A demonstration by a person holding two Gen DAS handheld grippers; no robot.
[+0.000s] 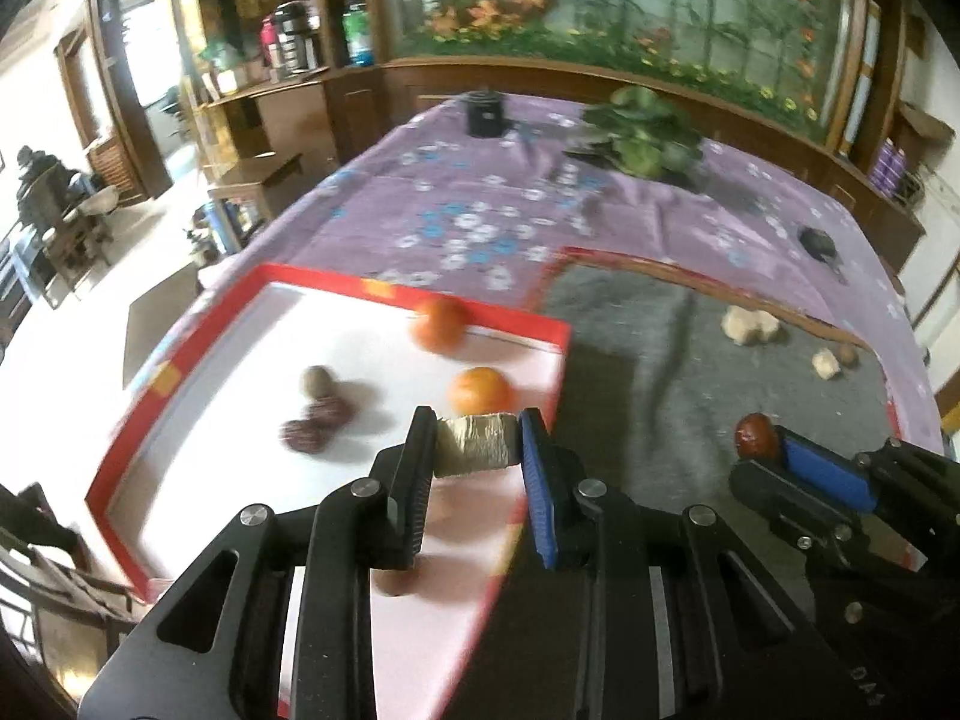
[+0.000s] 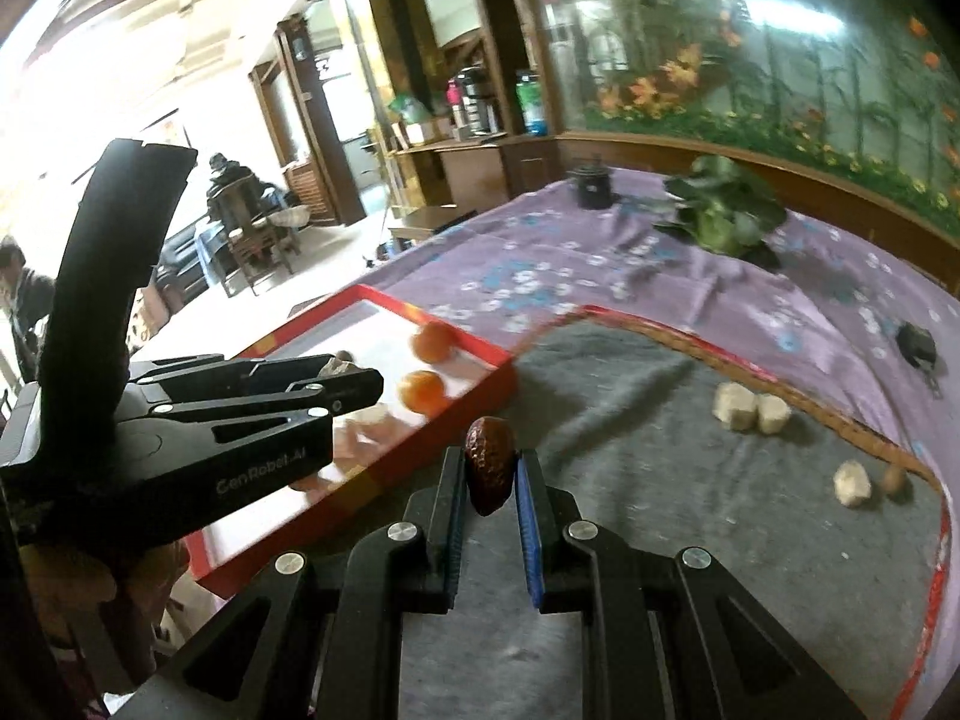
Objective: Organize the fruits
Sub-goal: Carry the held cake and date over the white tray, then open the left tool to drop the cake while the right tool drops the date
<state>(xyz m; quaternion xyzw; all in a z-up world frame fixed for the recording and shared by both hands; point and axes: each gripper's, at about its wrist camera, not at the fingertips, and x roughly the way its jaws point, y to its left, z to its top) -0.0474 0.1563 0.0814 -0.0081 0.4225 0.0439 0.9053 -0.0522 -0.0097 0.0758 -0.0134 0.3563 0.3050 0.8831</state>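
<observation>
My left gripper (image 1: 477,441) is shut on a pale beige chunk (image 1: 476,443) and holds it over the near right part of the red-rimmed white tray (image 1: 336,282). Two oranges (image 1: 480,390) (image 1: 440,324), a brown round fruit (image 1: 315,383) and two dark red dates (image 1: 312,423) lie in the tray. My right gripper (image 2: 489,474) is shut on a dark red date (image 2: 490,465) above the grey mat (image 2: 660,510), right of the tray; it also shows in the left wrist view (image 1: 757,437). Pale chunks (image 2: 750,408) (image 2: 852,483) and a brown fruit (image 2: 894,479) lie on the mat.
A purple flowered cloth (image 1: 480,222) covers the table. A leafy green plant (image 1: 645,132) and a black jar (image 1: 486,114) stand at the far side. A small dark object (image 1: 819,243) lies at the right. Wooden cabinets stand behind.
</observation>
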